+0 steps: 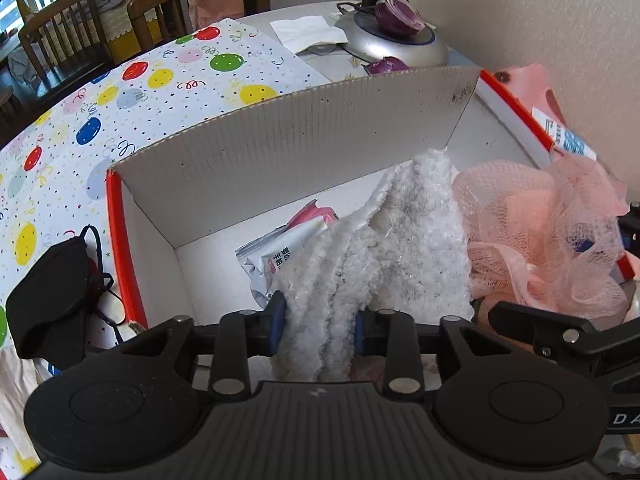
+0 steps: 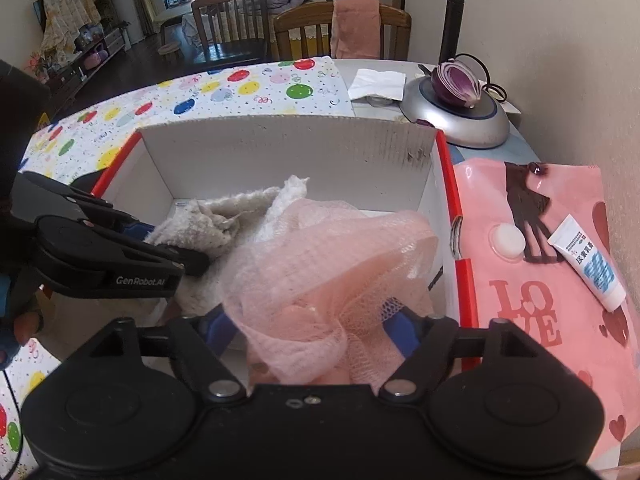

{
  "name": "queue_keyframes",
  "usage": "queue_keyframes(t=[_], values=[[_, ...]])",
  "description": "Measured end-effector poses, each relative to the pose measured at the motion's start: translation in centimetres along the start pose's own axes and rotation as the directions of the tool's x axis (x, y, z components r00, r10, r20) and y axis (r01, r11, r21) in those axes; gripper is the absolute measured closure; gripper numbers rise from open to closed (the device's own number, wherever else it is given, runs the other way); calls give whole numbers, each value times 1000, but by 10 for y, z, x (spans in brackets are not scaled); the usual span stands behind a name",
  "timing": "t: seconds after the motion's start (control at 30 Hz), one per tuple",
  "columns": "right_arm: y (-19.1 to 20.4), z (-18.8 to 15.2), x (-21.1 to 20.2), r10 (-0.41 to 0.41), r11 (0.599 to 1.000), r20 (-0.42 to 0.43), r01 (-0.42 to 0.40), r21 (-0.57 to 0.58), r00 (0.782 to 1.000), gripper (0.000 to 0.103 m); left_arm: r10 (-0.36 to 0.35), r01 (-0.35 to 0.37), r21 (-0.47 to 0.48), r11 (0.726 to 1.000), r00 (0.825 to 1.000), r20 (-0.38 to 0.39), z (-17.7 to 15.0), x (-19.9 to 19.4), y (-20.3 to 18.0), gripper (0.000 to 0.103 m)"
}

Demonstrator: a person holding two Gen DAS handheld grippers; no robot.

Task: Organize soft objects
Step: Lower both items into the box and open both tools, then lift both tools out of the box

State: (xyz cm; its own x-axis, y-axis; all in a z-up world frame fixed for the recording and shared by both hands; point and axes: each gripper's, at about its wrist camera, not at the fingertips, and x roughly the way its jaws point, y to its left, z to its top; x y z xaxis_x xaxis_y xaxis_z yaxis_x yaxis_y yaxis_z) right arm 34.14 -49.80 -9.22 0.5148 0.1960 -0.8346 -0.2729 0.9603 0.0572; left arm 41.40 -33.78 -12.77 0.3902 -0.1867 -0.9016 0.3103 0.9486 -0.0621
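Note:
A white cardboard box with red edges [image 1: 224, 152] [image 2: 288, 148] stands open on the table. My left gripper [image 1: 320, 320] is shut on a white fluffy cloth [image 1: 404, 240] and holds it over the box's inside; the cloth also shows in the right wrist view [image 2: 208, 220]. My right gripper [image 2: 316, 324] is shut on a pink mesh bath pouf [image 2: 328, 256], held over the box's right half, next to the cloth; the pouf shows in the left wrist view [image 1: 540, 232]. A pink-and-white packet [image 1: 280, 248] lies on the box floor.
A black face mask [image 1: 52, 292] lies left of the box on the balloon-print tablecloth [image 1: 160, 92]. A lamp base with a halved red onion [image 2: 456, 84] and a white tissue [image 2: 376, 84] sit behind the box. A pink "LOVE" bag [image 2: 532, 288] with a cream tube [image 2: 588, 264] lies to the right by the wall.

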Motion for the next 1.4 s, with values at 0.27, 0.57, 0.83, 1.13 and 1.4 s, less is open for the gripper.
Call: queue_keyframes(t=[0.27, 0.57, 0.83, 1.13, 1.4], values=[[5, 0, -18, 21, 999, 35, -19, -32, 999, 16, -26, 26, -8, 1000, 997, 79, -3, -23, 0, 26], [8, 3, -44, 32, 999, 84, -30, -28, 996, 9, -39, 47, -49, 998, 988, 150, -12, -55, 12, 26], [11, 7, -73, 36, 999, 131, -38, 15, 991, 6, -58, 82, -95, 992, 971, 230, -25, -98, 29, 26], [40, 13, -103, 53, 999, 205, -51, -13, 977, 1, -33, 73, -120, 990, 950, 310, -50, -148, 54, 26], [82, 13, -122, 117, 993, 263, -111, -38, 958, 0, -7, 65, -143, 988, 929, 371, -84, -189, 87, 26]])
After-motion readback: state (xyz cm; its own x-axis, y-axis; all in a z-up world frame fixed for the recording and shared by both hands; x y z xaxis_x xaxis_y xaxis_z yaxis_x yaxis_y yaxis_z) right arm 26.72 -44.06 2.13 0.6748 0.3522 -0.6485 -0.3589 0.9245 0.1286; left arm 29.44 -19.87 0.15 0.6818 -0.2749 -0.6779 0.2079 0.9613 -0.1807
